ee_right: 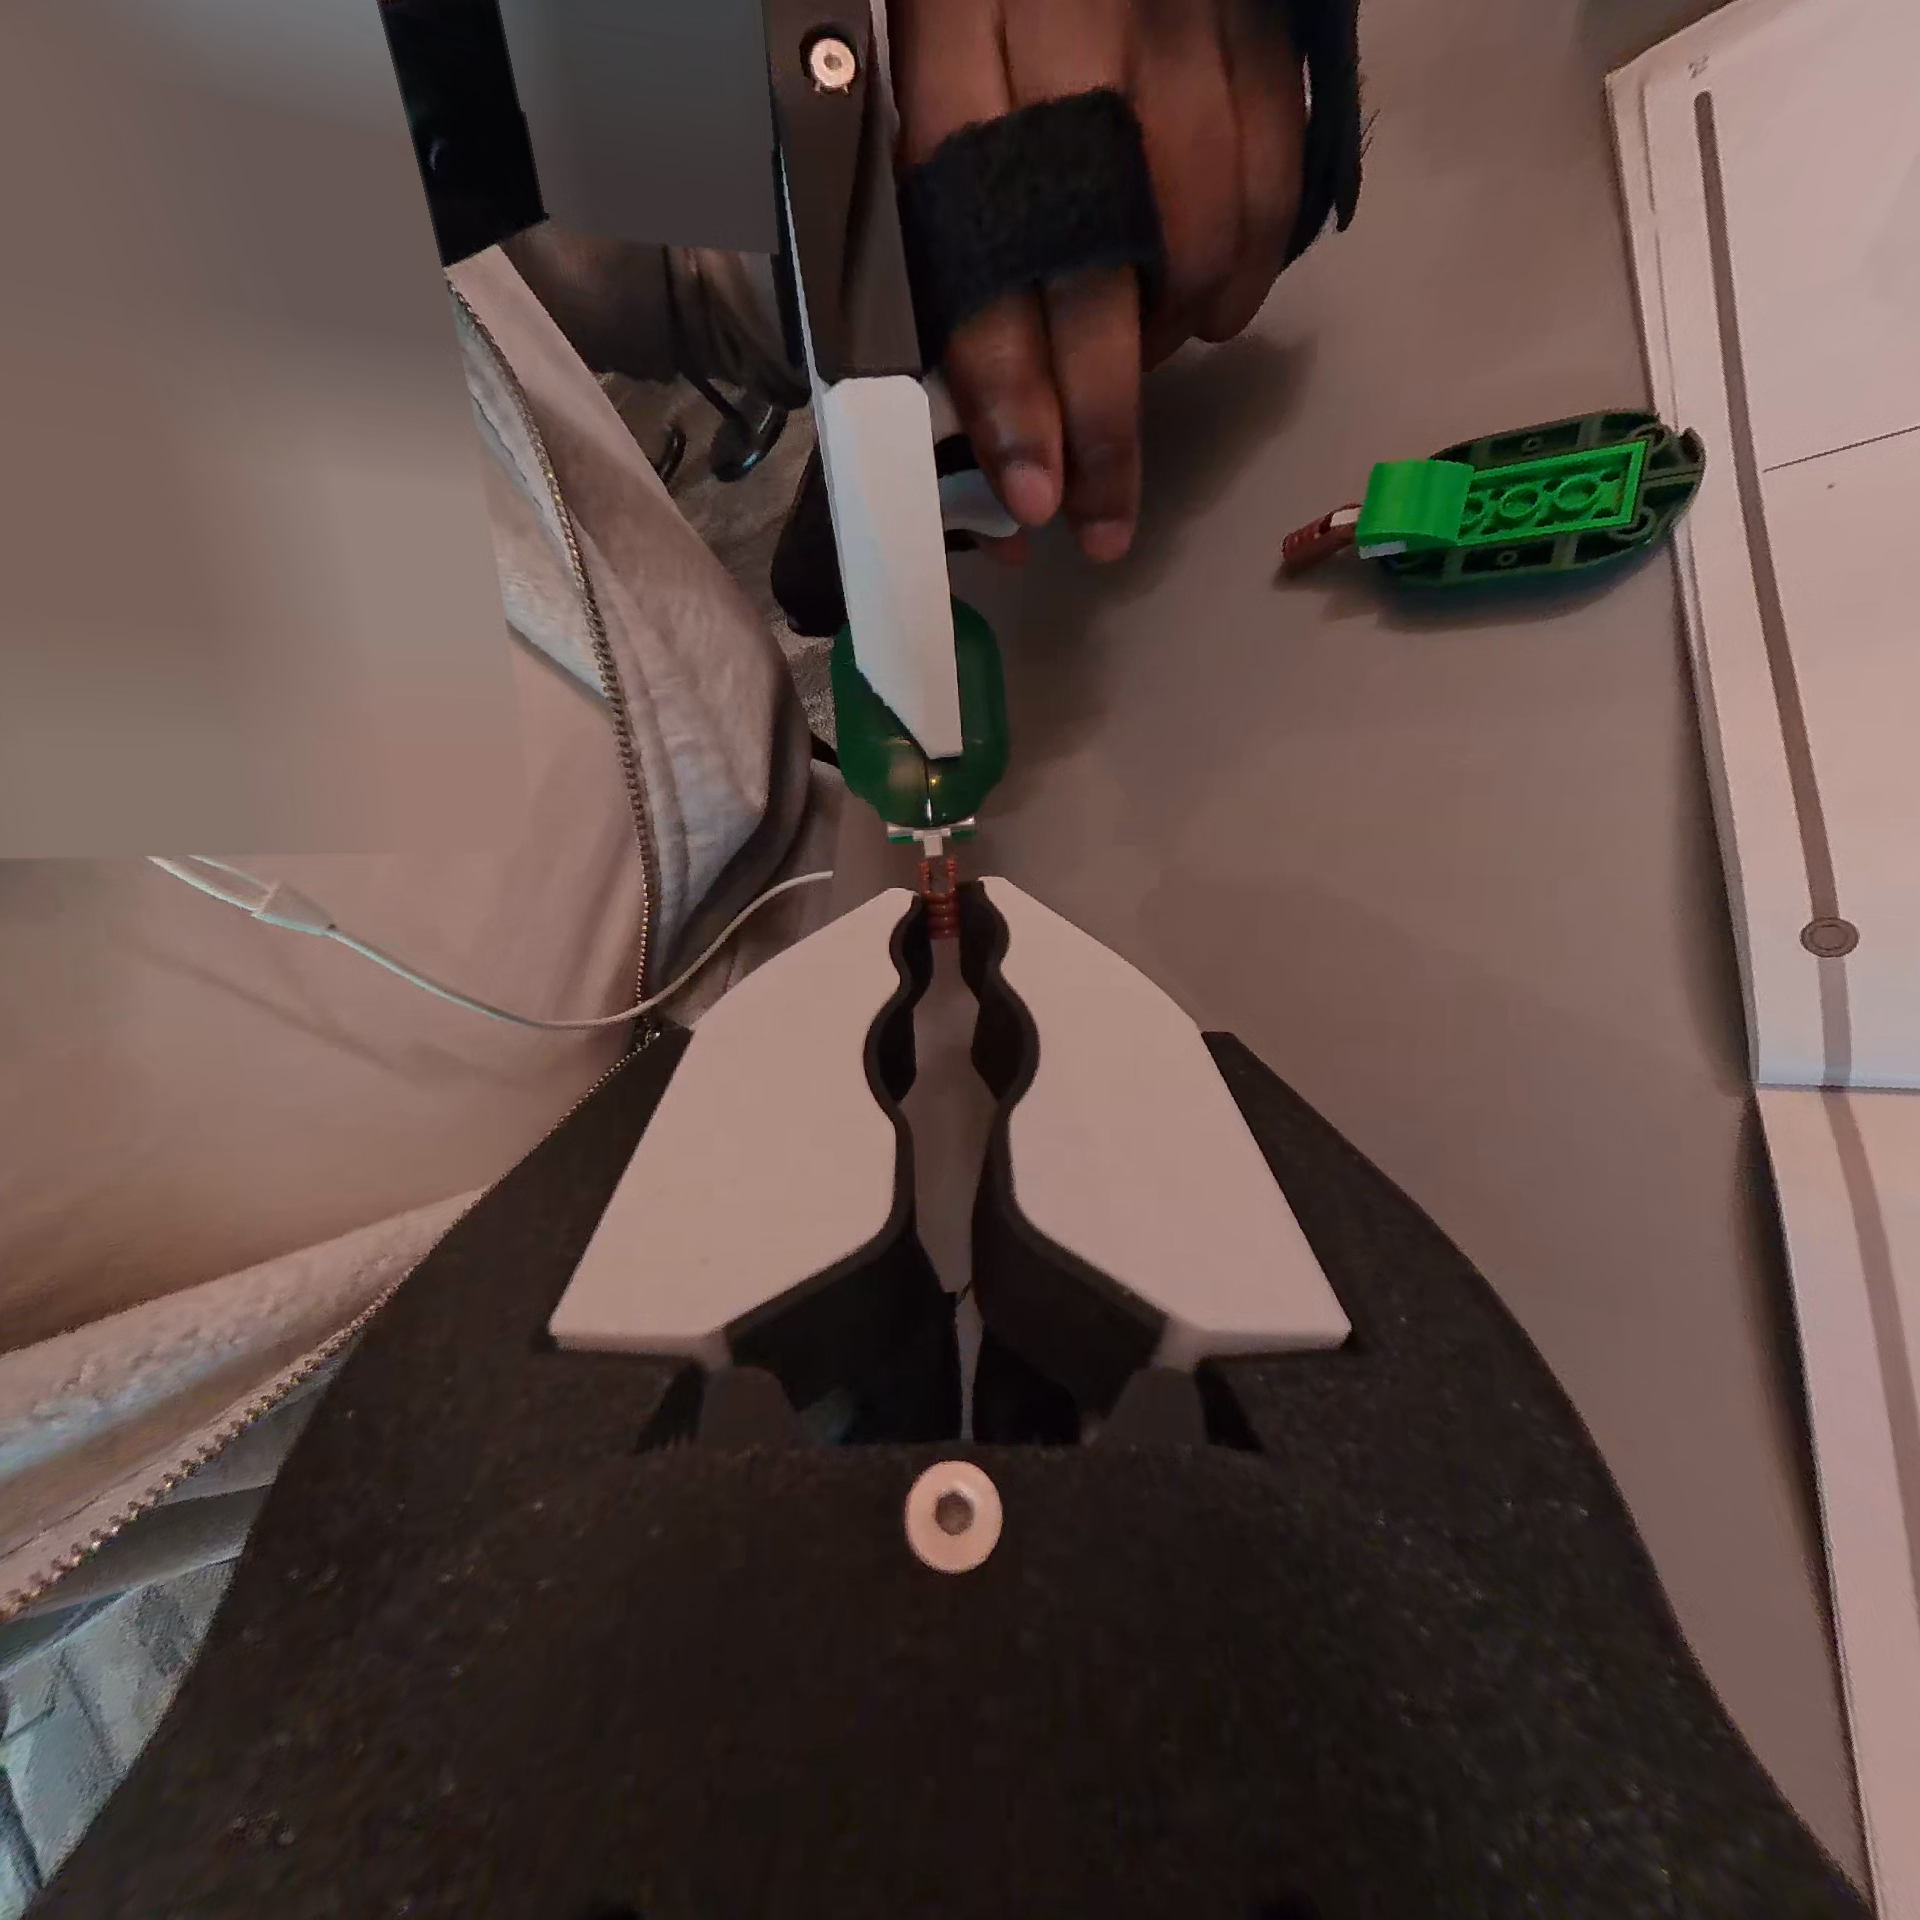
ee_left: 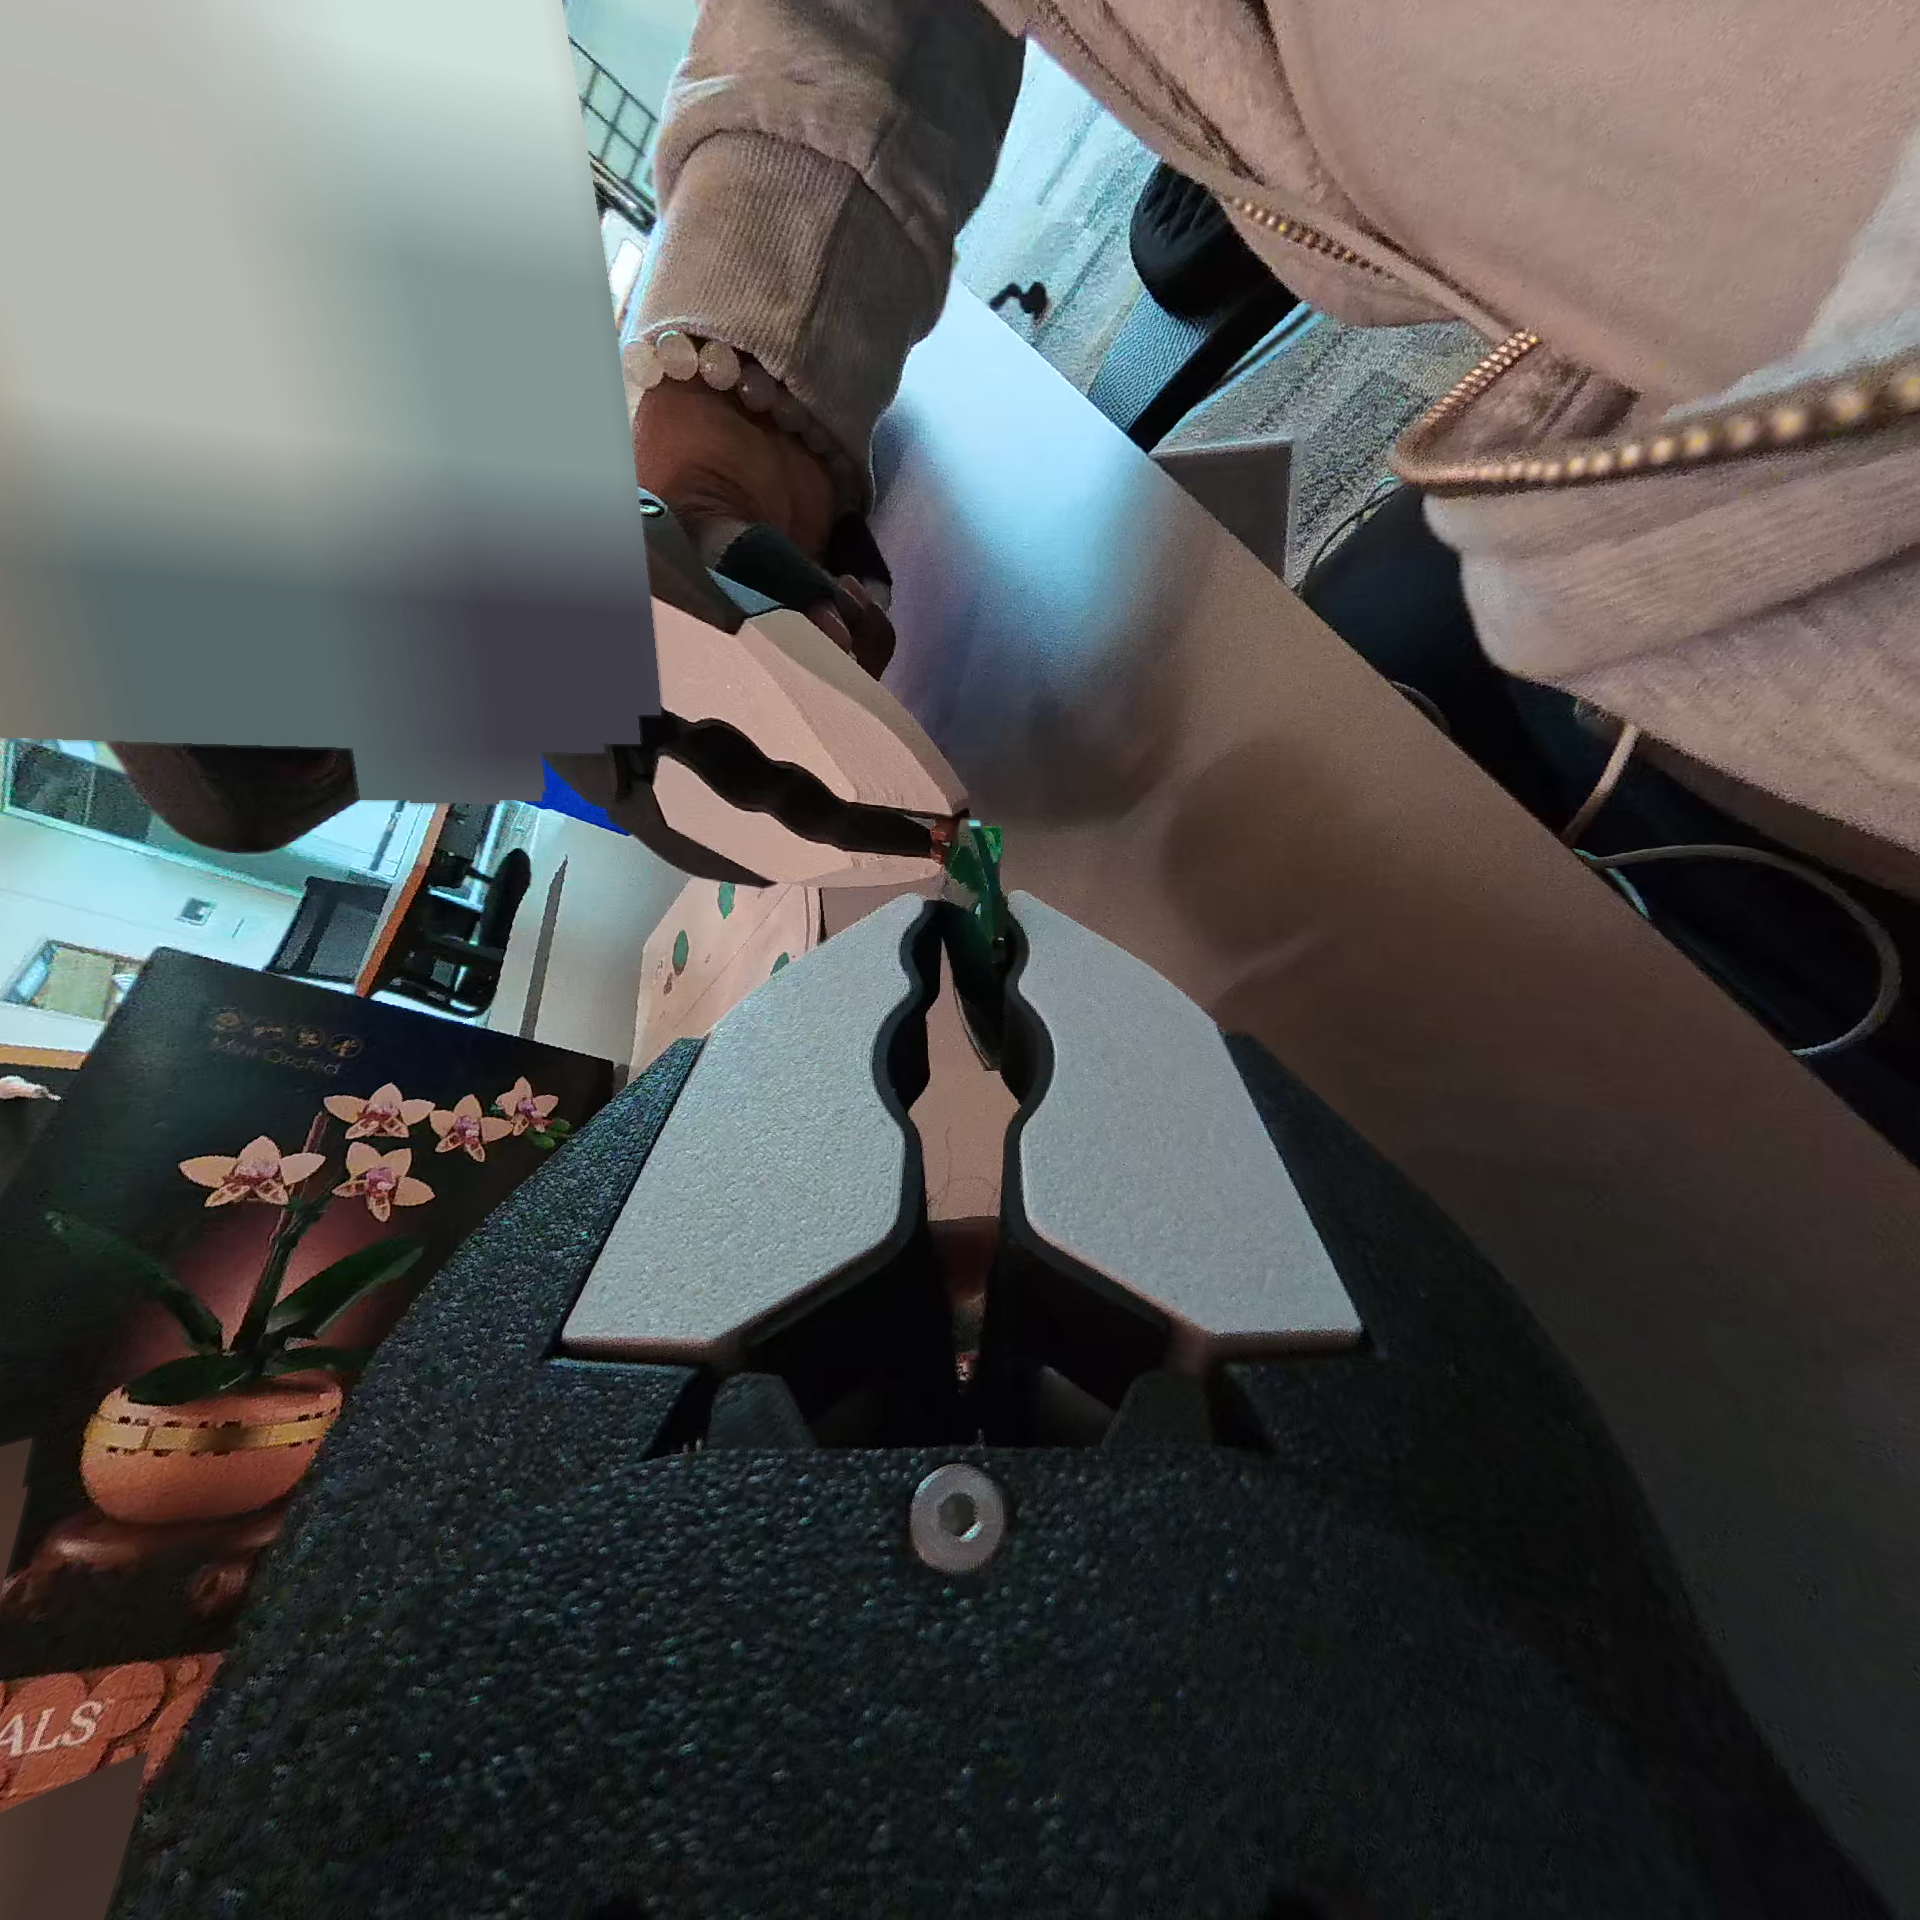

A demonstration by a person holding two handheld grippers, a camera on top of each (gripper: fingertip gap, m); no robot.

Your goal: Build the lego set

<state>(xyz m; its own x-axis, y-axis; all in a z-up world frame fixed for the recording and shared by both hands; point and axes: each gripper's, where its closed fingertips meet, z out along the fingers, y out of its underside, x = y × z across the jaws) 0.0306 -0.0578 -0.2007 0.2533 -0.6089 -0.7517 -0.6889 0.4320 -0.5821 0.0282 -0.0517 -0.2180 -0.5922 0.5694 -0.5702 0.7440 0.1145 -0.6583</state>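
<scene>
While a second leaf assembly (ee_right: 1496, 509) is lying finished on the counter (ee_right: 1299, 831), left claw (ee_right: 940, 753) is gripping a green leaf (ee_right: 883, 774) and right claw (ee_right: 943, 896) is clamping its brown stem (ee_right: 939, 914) (mating them; most of the build is remaining).

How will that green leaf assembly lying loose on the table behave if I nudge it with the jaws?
The green leaf assembly lies flat and low on the smooth table, so it would probably slide, not tip or roll. It looks like small hard plastic, likely light and stiff. The brown ribbed stub at its end looks thinly joined and might snap off if pushed there.
</scene>
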